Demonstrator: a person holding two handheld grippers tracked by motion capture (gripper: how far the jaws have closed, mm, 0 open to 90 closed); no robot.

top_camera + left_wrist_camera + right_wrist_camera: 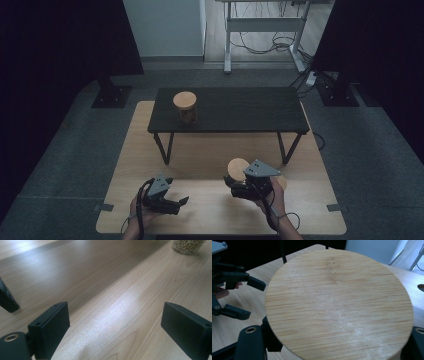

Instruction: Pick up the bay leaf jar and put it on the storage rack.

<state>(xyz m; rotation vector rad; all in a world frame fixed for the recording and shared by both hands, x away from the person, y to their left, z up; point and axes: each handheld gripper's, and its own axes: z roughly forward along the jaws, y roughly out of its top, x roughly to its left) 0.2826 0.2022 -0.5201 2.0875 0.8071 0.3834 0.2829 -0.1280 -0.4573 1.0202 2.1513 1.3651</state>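
Jar with wooden lid stands on the light surface, held in the right tongs. Left tongs gape wide, holding nothing. Risk: smooth glass could slip or tip if lifted off-centre. No readable labels or writing.

No readable text, labels, brand names, numbers or signs appear on anything in these pictures.

You see a light wooden table; a small black table stands at its far edge, and a jar stands near the front edge.
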